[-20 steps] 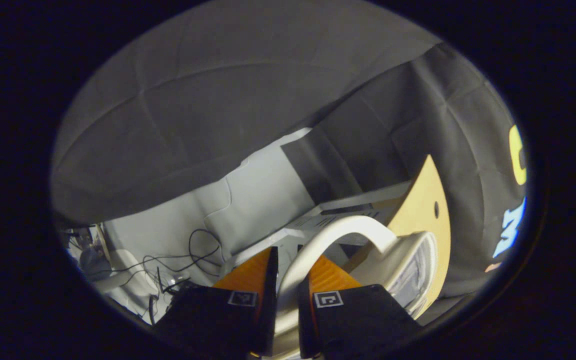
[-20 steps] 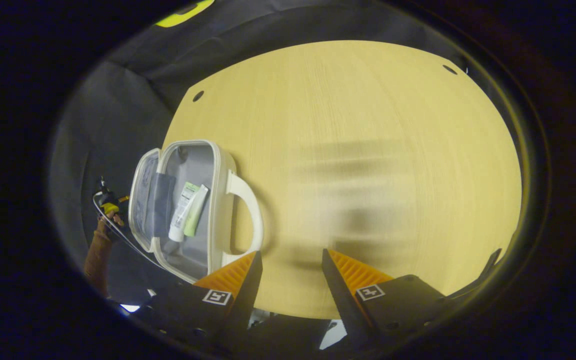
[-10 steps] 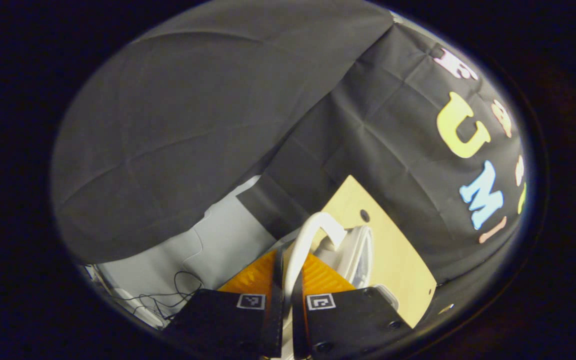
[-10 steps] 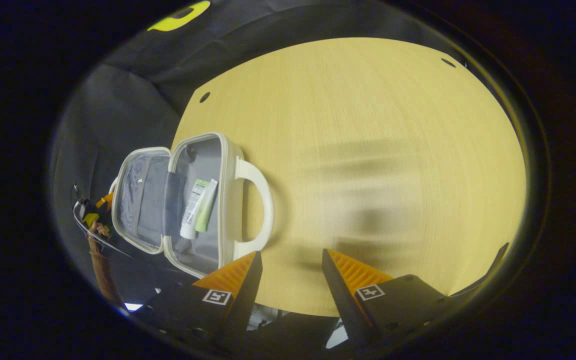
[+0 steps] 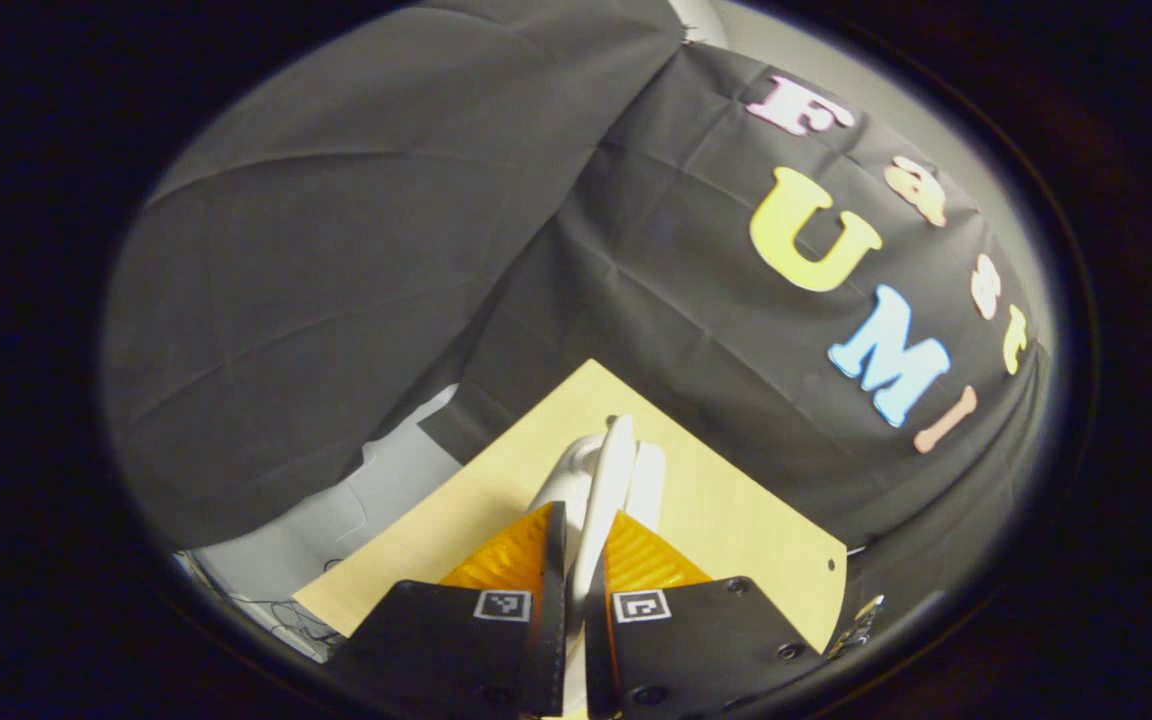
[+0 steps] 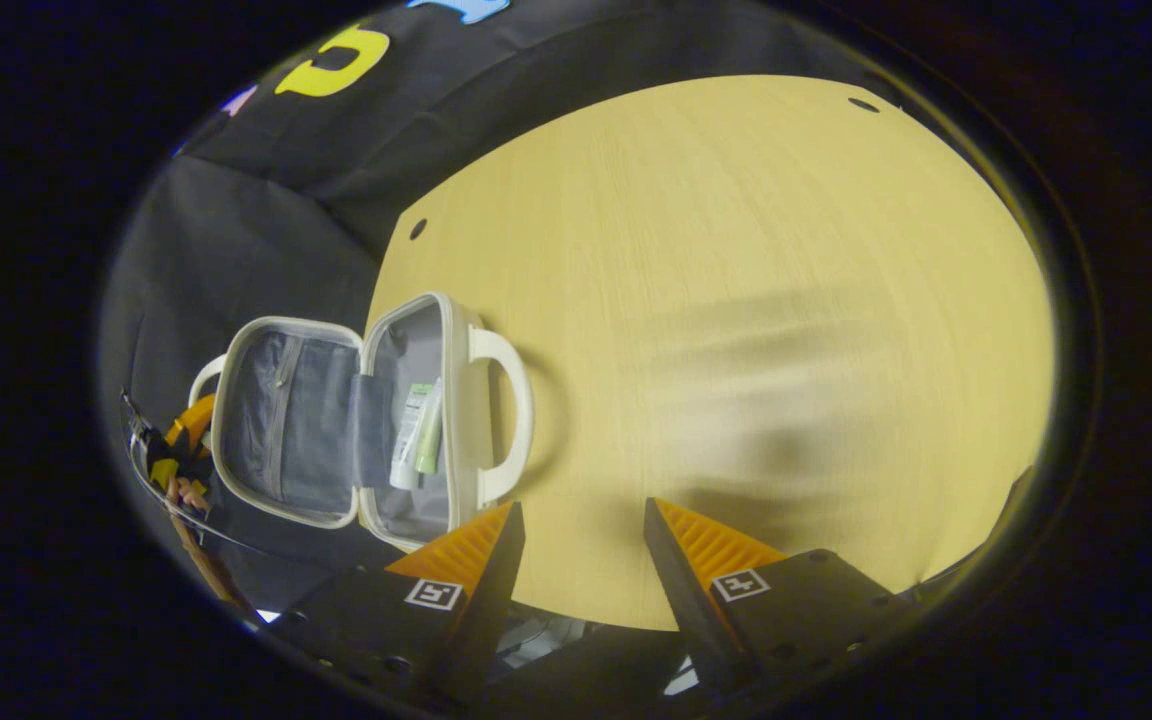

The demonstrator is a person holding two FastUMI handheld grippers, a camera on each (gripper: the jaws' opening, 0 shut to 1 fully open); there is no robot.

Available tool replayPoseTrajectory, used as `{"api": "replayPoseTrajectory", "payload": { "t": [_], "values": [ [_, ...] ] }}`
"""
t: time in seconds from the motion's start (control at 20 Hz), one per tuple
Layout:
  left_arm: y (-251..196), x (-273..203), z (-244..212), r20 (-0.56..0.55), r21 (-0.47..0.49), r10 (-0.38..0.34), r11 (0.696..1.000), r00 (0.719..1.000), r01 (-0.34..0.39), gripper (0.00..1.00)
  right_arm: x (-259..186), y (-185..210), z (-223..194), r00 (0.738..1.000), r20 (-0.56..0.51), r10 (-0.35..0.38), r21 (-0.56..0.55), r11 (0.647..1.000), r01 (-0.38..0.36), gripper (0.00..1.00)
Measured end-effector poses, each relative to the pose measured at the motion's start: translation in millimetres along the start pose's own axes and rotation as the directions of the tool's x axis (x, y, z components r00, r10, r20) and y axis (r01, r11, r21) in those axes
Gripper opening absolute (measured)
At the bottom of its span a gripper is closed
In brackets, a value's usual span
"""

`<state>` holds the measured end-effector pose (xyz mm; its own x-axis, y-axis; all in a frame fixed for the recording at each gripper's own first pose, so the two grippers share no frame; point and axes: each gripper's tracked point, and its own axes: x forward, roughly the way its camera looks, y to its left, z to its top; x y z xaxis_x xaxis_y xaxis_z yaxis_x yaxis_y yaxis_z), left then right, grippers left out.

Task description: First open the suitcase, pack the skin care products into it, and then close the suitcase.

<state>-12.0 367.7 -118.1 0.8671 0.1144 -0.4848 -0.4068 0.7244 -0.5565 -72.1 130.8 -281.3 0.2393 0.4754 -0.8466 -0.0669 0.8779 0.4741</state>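
A small white suitcase (image 6: 456, 400) lies open at the table's left edge in the right gripper view. Two skin care tubes (image 6: 416, 435) rest in its grey-lined base. Its lid (image 6: 286, 430) stands out past the table edge, with the lining facing the camera. My left gripper (image 5: 581, 545) is shut on the lid's white handle (image 5: 608, 480); in the right gripper view it sits at the far left (image 6: 181, 440), held by a hand. My right gripper (image 6: 581, 545) is open over the table's near edge, holding nothing. The base's own handle (image 6: 514, 410) lies on the table.
The light wooden table (image 6: 736, 300) stretches bare to the right of the suitcase, with small holes near its corners. Black cloth walls the booth on the far and left sides. Cables lie on the pale floor (image 5: 336, 520) left of the table.
My left gripper closed fully on the lid's handle and swung it up, turning from the floor to face across the table. The lid now shows more of its lining. The right gripper stayed open.
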Motion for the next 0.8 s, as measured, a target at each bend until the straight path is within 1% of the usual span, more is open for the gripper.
{"api": "replayPoseTrajectory", "payload": {
  "t": [0.2,0.35,0.45,0.65,0.8],
  "values": [
    [-70,-5,-29,-0.010,0.069,-0.042,0.997,0.999,0.042,0.16,-12,-27,8,1.000,0.021,0.014,0.019,1.000,-0.015,0.75],
    [-122,3,-65,-0.042,0.089,-0.072,0.993,0.996,0.076,0.16,-27,-53,19,0.999,0.032,0.021,0.033,0.999,-0.022,0.75],
    [-149,8,-95,-0.067,0.103,-0.080,0.991,0.995,0.087,0.16,-38,-69,27,0.999,0.045,0.030,0.044,0.999,-0.032,0.75],
    [-185,17,-161,-0.119,0.159,-0.061,0.984,0.991,0.080,0.16,-61,-106,41,0.997,0.067,0.030,0.071,0.997,-0.034,0.75],
    [-202,33,-210,-0.165,0.201,-0.024,0.978,0.986,0.058,0.16,-80,-131,45,0.996,0.087,0.027,0.093,0.995,-0.035,0.75]
  ]
}}
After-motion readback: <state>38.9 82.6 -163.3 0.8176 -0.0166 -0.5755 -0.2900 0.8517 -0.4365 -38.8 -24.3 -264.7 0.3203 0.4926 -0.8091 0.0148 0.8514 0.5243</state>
